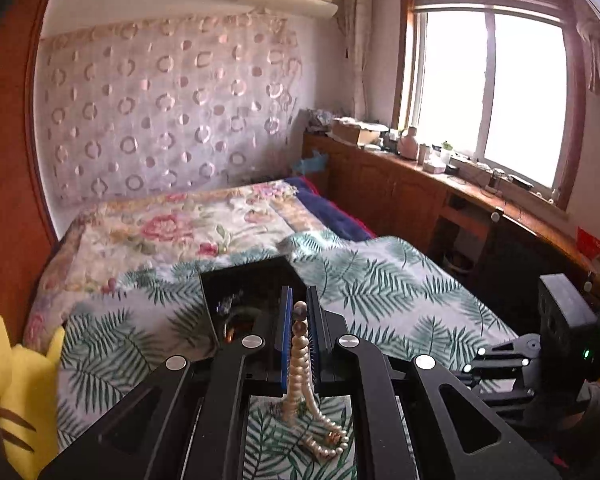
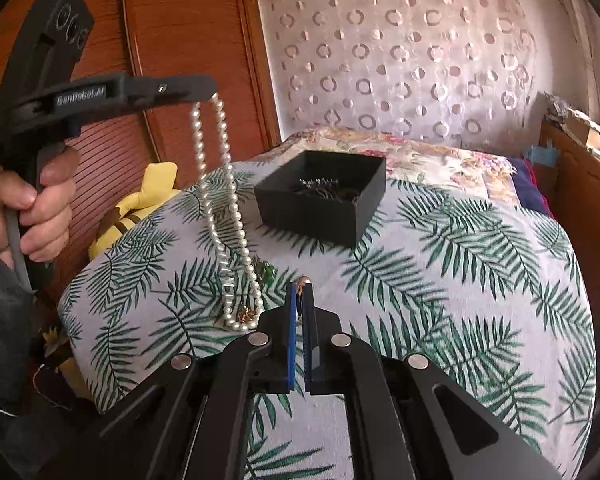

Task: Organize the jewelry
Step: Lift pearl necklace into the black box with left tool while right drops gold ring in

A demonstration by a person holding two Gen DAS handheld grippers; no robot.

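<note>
Left tool (image 2: 210,94) clamped on pearl necklace (image 2: 224,208); right tool (image 2: 301,292) closed, pinching small gold piece (image 2: 302,282), hard to identify.

"GenRobot.AI" on left gripper (image 2: 210,94) (white lettering)

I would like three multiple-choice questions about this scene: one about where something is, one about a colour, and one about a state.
1. Where does the black box stand?
A. on the bed's leaf-print cover
B. on the windowsill
C. on the floor

2. What colour is the plush toy beside the bed?
A. red
B. yellow
C. blue

3. In what state is the pearl necklace?
A. coiled inside the box
B. lying flat on the cover
C. hanging from the left gripper

Answers:
1 A, palm-leaf fabric surrounds the box.
2 B, yellow with dark stripes.
3 C, the strand dangles from the closed fingers, its lower end near the cover.
</note>
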